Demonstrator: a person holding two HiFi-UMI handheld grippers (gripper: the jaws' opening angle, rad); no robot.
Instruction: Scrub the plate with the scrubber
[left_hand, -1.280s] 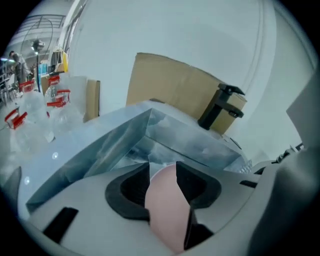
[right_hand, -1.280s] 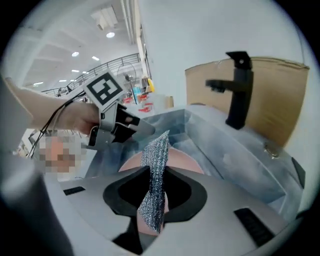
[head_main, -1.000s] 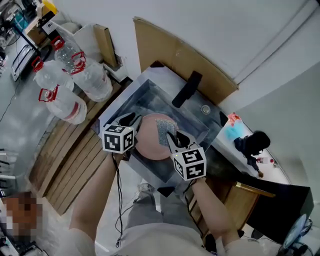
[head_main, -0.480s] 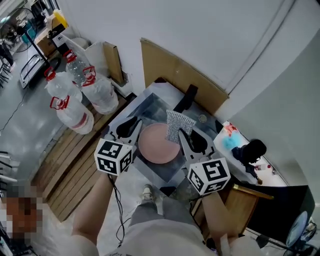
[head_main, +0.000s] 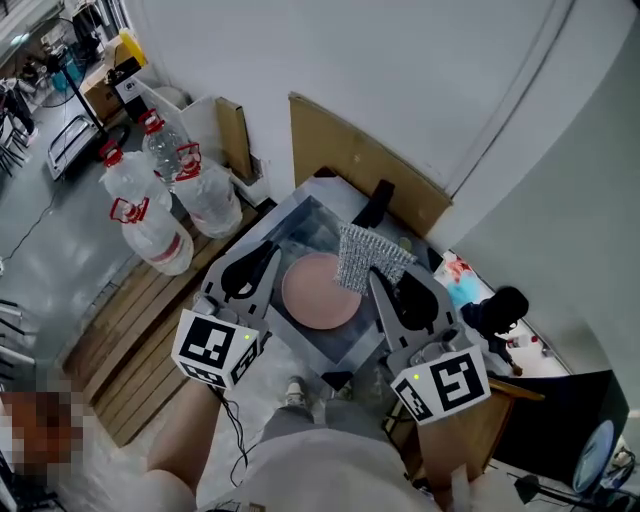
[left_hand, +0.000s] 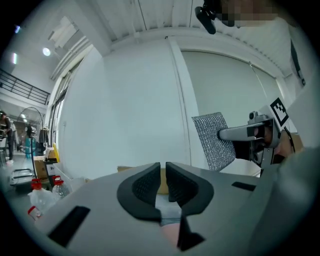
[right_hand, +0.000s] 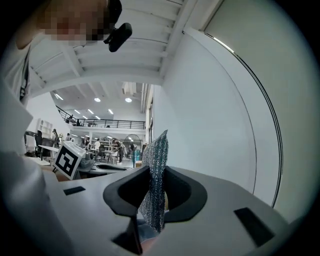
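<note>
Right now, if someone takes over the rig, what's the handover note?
Left gripper: jaws closing, only a narrow gap between them, nothing in it.
Right gripper: shut on the scrubber, which sticks up out of the jaws.
Plate: lies flat in the sink; neither gripper holds it.
Done: the scrubber is in hand. Whether the plate has been scrubbed can't be told.
To do: bring the scrubber down onto the plate and scrub, probably steadying the plate with the left gripper.

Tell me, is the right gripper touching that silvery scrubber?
Touching. The right gripper view shows the right gripper with its two jaws pressed against both sides of the scrubber, pinching it upright between them.
</note>
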